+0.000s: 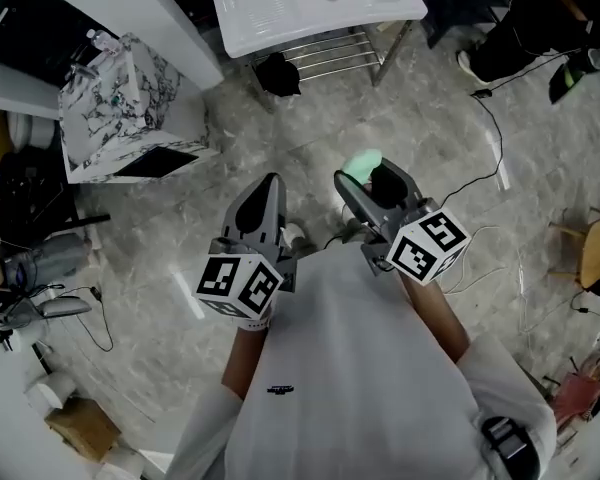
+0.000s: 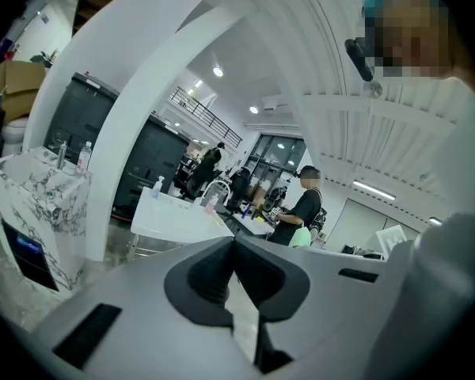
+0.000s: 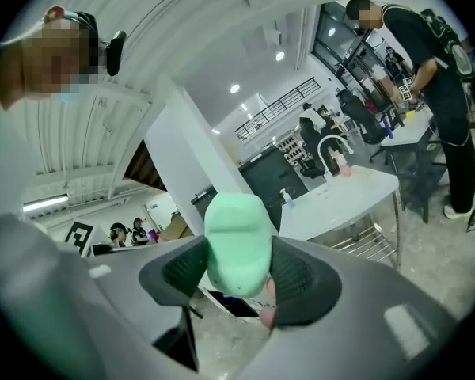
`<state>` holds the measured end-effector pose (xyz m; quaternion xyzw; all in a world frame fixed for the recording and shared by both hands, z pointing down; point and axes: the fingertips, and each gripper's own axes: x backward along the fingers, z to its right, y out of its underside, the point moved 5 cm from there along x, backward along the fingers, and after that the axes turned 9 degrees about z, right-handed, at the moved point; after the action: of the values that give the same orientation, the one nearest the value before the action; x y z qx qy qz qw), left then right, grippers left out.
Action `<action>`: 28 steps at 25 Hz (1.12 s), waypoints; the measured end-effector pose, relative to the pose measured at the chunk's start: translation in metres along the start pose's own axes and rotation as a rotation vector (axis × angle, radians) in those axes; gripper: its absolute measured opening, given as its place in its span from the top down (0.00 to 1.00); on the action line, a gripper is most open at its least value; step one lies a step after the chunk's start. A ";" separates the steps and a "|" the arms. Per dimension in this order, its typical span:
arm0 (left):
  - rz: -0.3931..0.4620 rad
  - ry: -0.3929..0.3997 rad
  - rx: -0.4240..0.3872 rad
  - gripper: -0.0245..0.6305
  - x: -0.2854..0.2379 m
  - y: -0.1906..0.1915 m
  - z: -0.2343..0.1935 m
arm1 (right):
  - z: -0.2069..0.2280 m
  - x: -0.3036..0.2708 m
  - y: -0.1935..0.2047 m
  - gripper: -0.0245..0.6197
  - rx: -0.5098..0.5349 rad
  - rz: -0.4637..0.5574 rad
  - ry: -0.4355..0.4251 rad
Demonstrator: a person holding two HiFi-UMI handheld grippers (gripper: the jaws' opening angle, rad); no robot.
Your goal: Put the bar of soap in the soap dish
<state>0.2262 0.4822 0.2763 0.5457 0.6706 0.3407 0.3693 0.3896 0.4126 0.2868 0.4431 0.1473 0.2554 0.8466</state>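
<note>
Soap (image 3: 237,240), seemingly tight, in right gripper (image 3: 239,271)

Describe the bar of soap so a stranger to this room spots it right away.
Start from the white table at the top of the head view and come down to the two grey grippers. The bar of soap is the mint-green lump clamped in the right gripper; the left gripper is shut on nothing.

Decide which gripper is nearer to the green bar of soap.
Right. The right gripper clamps the bar of soap between its jaws; the left gripper, shut and empty, is apart at its left.
</note>
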 end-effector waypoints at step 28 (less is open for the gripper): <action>0.028 -0.012 0.076 0.95 0.058 -0.033 -0.116 | -0.094 -0.081 0.053 0.56 0.115 -0.041 0.011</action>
<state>0.1022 0.5277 0.2983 0.5709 0.6731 0.3168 0.3474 0.2616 0.4554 0.2793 0.4866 0.1752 0.2315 0.8239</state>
